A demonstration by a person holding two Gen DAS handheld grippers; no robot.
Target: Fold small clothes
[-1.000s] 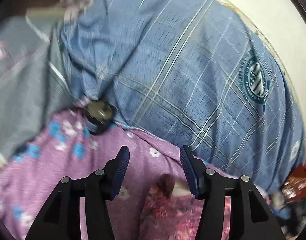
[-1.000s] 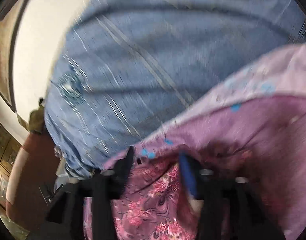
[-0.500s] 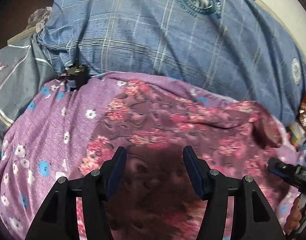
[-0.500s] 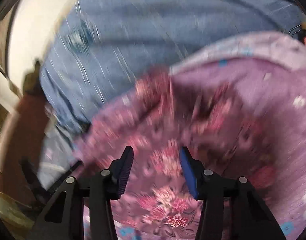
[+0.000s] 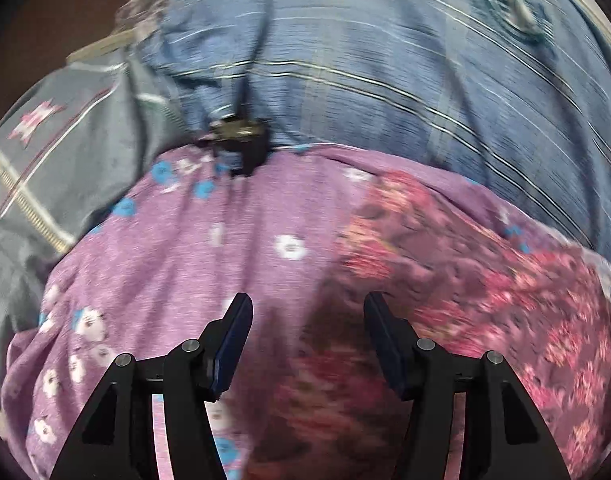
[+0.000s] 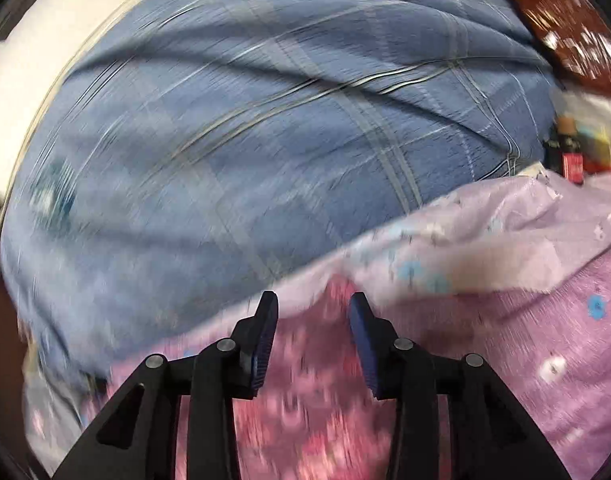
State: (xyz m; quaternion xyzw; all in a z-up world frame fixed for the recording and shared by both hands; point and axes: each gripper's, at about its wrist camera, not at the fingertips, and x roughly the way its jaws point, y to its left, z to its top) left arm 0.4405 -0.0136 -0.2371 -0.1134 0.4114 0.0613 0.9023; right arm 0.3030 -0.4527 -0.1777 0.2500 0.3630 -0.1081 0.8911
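Both grippers are swinging across the bed since the earlier frames, blurring the views; the right gripper (image 6: 311, 330) has just been narrowing, nothing pinched between its pads. Left gripper (image 5: 307, 334): jaws standing moderately apart, empty, hovering over cloth. Item: small pink-floral garment (image 5: 485, 292), lying at 4 o'clock on a lilac flowered sheet (image 5: 193, 240), likely spread for folding. Backdrop: blue plaid blanket (image 5: 385, 60) at 12 o'clock. Left view alone is showing a small dark object (image 5: 241, 140) at 11 o'clock; right view alone is showing clutter (image 6: 573, 152) at 2 o'clock.
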